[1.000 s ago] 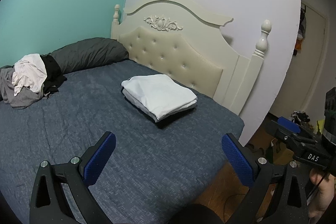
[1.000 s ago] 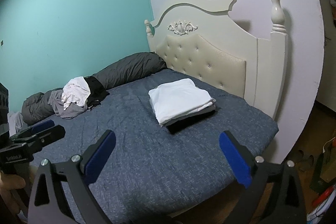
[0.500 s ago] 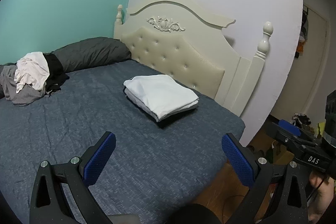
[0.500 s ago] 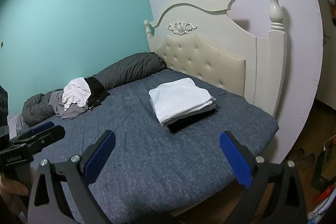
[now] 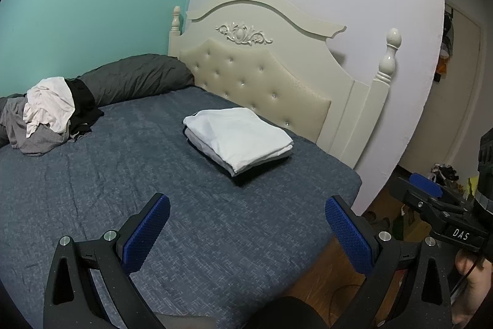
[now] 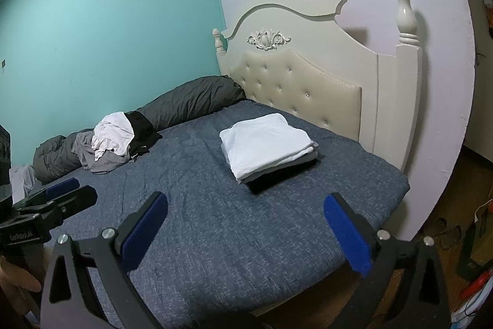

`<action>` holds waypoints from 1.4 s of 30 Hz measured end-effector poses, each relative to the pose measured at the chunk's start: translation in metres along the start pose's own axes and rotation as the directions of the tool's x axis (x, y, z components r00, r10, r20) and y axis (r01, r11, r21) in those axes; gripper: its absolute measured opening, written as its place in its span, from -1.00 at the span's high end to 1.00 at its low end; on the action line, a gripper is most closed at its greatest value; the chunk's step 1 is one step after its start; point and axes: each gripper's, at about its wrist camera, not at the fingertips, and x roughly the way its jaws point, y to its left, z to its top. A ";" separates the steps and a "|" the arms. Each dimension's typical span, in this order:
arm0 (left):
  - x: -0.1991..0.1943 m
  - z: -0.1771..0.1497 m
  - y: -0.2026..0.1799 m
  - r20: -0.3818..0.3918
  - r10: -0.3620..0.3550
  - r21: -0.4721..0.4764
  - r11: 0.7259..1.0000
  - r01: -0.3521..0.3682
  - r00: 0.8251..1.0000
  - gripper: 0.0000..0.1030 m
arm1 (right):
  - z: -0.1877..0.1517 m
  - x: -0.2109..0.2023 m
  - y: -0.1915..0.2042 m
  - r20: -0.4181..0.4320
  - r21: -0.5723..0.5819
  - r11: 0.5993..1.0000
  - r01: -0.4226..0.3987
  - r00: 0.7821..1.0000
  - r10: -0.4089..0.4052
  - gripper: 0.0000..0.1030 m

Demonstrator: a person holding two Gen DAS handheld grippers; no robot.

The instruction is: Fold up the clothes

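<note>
Both claws idle over the near edge of the bed (image 5: 92, 190). Left gripper (image 5: 246, 232) has its blue pads spread wide with nothing between them; right gripper (image 6: 245, 232) the same, spread and empty.

Task items: a folded stack (image 5: 238, 139) — white on top, grey and black beneath — sits at 12 o'clock from my left claw, near the headboard (image 5: 262, 76). The unfolded pile (image 5: 49, 119), white, grey and black crumpled together, sits at 10 o'clock, touching the dark rolled duvet (image 5: 135, 79) along the teal wall. My read: part done, and the pile is next.

Risks:
- The pile is tangled. Pinching one layer may drag out two or three garments, because the white top lies over the grey and black.
- The pile is far from me, across the mattress. A reach could sweep a claw past the folded stack and skew it.
- The duvet touches the pile, so a deep pinch could catch duvet fabric too.

Around: in the left view the right claw shows at 3 o'clock, off the bed's side, with clutter on the floor (image 6: 474, 239) there. Open mattress lies between me and the pile — nothing blocks.
</note>
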 end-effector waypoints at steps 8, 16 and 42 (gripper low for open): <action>-0.001 -0.001 0.002 0.002 0.011 0.001 1.000 -0.011 1.000 -0.99 | -0.001 0.002 -0.002 -0.010 0.002 1.000 0.000 1.000 0.000 -0.99; 0.000 -0.003 0.002 0.004 0.017 0.011 1.000 -0.017 1.000 -0.99 | -0.004 0.001 -0.003 -0.013 0.008 1.000 0.003 1.000 -0.003 -0.99; 0.006 -0.009 0.002 -0.024 0.019 0.008 1.000 -0.019 1.000 -0.99 | -0.008 0.003 -0.006 -0.024 0.014 1.000 0.009 1.000 -0.009 -0.99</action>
